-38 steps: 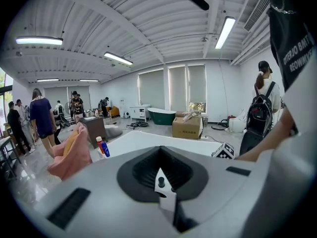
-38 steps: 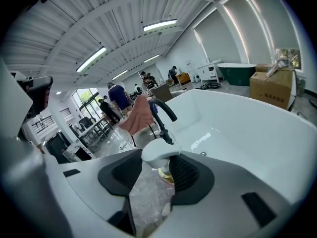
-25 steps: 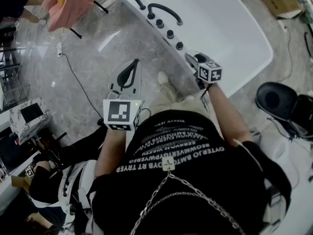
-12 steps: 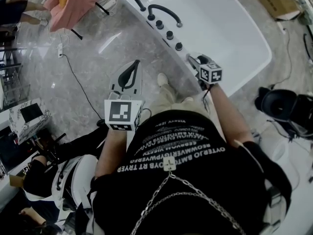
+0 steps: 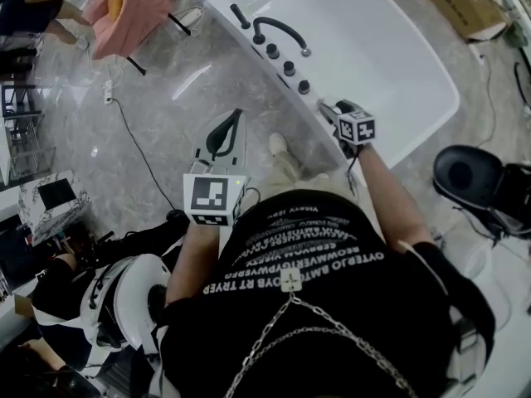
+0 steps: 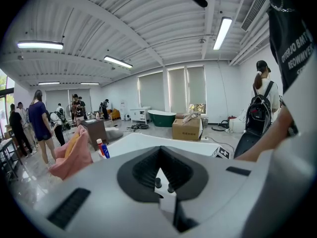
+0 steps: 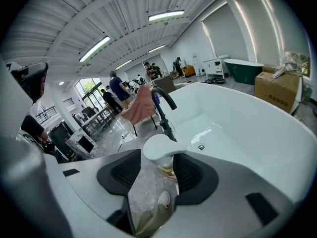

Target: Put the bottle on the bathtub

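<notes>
The bottle (image 7: 159, 150) sits between the jaws of my right gripper (image 7: 158, 163), which clamp its clear body just below the white pump head and gold collar. I hold it at the near edge of the tub (image 5: 398, 73), beside the row of black knobs (image 5: 287, 66) on the rim. From above the gripper covers the bottle, and I cannot tell whether its base touches the rim.

Beyond the pump head the black faucet (image 7: 163, 108) curves over the white basin, and the drain (image 7: 201, 147) shows as a small dot on the tub's bottom.

My left gripper (image 6: 159, 152) hangs well apart from the tub, out over the grey marble floor (image 5: 158, 106). Its jaws are closed tip to tip and carry nothing, and only the hollow between the black pads shows the rim behind them.

At the tub's far end stands a blue bottle with a red cap (image 6: 101, 148), next to a pink towel (image 5: 133, 7) draped on a stand. A cardboard box (image 5: 456, 2) lies on the floor past the tub. Several people (image 6: 38, 123) stand farther back in the hall under strip lights (image 6: 118, 61).
</notes>
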`<state>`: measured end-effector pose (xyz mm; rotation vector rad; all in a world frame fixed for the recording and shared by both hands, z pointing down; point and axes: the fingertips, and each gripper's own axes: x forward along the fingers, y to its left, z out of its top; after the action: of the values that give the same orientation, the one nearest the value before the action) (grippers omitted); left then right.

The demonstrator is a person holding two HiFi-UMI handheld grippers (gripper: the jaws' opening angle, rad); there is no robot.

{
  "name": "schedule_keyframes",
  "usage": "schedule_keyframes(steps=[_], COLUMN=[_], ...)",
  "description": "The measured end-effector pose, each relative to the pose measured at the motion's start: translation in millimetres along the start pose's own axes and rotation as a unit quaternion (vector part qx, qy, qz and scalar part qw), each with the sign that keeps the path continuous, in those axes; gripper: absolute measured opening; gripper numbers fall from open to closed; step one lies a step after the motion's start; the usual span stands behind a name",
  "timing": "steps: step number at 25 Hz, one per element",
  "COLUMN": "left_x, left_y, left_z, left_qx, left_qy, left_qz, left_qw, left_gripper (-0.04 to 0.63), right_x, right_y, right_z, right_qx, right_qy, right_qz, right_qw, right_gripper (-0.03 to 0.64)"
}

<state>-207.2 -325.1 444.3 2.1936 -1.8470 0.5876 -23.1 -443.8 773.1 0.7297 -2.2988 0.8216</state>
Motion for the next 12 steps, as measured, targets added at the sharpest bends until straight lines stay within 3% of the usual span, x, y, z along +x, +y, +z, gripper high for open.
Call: schedule_keyframes(steps=[12], left_x=[-7.8], left_y=[-27.3], left_z=[16.4], left_qx=[0.005], left_qy=[-0.019], left_qz=[-0.010], left_qw=[0.9998], left_gripper=[0.002], right_x=[-33.7], right_y=[1.4], right_z=[-6.8], right_qx=[-0.009], right_qy=[0.012], right_qz=[0.004], right_qw=[1.000], right_gripper=[0.193])
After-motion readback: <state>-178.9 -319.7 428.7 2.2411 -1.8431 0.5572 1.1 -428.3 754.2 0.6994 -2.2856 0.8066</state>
